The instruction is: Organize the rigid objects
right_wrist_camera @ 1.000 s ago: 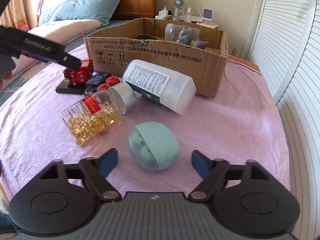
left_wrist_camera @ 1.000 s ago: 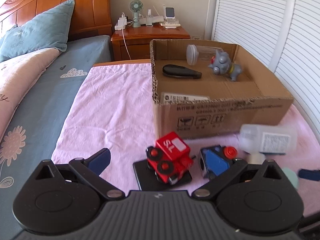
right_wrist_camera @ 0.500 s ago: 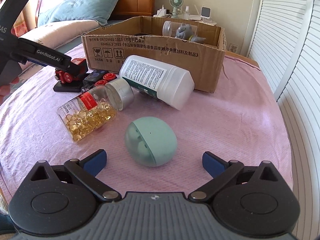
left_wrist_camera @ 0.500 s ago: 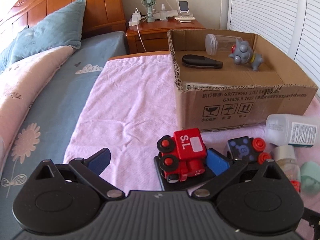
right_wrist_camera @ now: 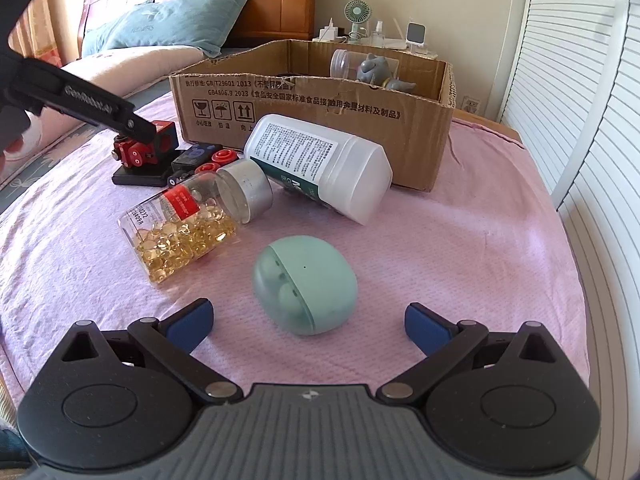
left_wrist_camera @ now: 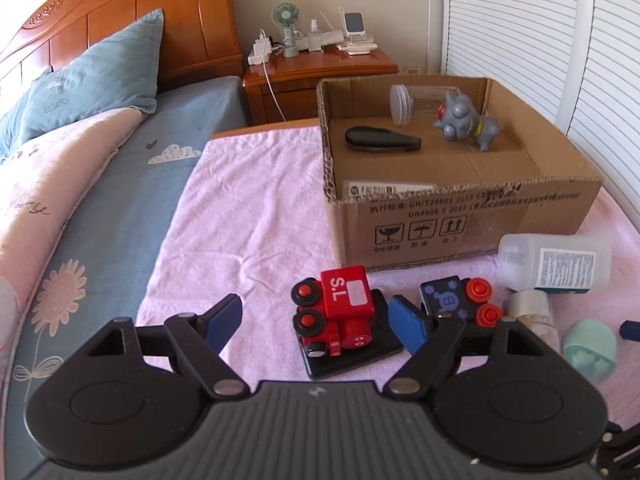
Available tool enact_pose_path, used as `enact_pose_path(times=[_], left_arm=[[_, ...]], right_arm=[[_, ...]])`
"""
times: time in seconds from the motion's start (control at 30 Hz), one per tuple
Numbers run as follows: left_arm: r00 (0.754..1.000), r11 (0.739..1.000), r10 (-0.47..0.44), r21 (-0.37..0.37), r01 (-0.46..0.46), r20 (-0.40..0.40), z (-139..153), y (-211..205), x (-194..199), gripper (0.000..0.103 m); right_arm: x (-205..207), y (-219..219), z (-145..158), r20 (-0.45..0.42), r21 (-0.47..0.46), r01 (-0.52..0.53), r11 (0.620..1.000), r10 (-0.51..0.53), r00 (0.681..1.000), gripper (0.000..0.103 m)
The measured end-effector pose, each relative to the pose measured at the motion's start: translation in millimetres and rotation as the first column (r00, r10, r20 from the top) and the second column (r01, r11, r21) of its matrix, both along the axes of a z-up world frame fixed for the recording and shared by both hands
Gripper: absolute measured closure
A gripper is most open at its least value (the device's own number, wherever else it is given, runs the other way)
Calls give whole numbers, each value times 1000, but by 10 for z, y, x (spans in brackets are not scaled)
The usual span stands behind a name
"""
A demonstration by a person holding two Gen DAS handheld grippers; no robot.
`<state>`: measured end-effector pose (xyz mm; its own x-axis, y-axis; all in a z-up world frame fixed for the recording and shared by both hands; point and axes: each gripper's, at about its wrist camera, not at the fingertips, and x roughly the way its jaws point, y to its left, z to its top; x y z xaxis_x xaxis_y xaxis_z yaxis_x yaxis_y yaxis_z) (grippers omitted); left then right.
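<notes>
A red toy train (left_wrist_camera: 336,314) sits on a black plate (left_wrist_camera: 352,354) on the pink cloth, between the open jaws of my left gripper (left_wrist_camera: 316,322), close to the right finger. My right gripper (right_wrist_camera: 306,320) is open around a mint-green earbud case (right_wrist_camera: 306,284), not touching it. A cardboard box (left_wrist_camera: 460,216) holds a grey toy figure (left_wrist_camera: 464,120), a clear jar (left_wrist_camera: 416,102) and a black case (left_wrist_camera: 380,140). A dark toy car with red wheels (left_wrist_camera: 460,300), a white bottle (right_wrist_camera: 324,164) and a capsule jar (right_wrist_camera: 192,220) lie in front of the box.
The pink cloth (right_wrist_camera: 460,248) covers a low table beside a bed with a blue sheet (left_wrist_camera: 120,200) on the left. A wooden nightstand (left_wrist_camera: 320,68) with a small fan stands behind. White louvered doors (left_wrist_camera: 560,40) run along the right.
My left gripper has shifted left and drawn in, so the red train now lies between its fingers. My right gripper has opened wider around the mint case.
</notes>
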<state>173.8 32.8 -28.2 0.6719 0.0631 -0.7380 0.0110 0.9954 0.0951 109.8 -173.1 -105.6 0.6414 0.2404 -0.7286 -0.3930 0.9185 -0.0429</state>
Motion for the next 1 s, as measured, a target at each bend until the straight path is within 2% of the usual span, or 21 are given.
enact_pose_path(times=[0.33, 0.57, 0.77, 1.0], left_arm=[[1000, 1000, -1, -16, 0, -11, 330, 42, -265, 23], [1000, 999, -28, 18, 28, 13, 489, 36, -354, 22], [1000, 999, -19, -44, 19, 2, 92, -54, -187, 22], [998, 998, 36, -59, -33, 45, -232, -147, -41, 27]], right_arm=[[-38, -11, -5, 12, 6, -20, 1000, 20, 1000, 0], [-35, -5, -9, 17, 9, -22, 1000, 22, 1000, 0], [-35, 1, -6, 16, 9, -20, 1000, 19, 1000, 0], [-20, 10, -10, 12, 6, -20, 1000, 20, 1000, 0]])
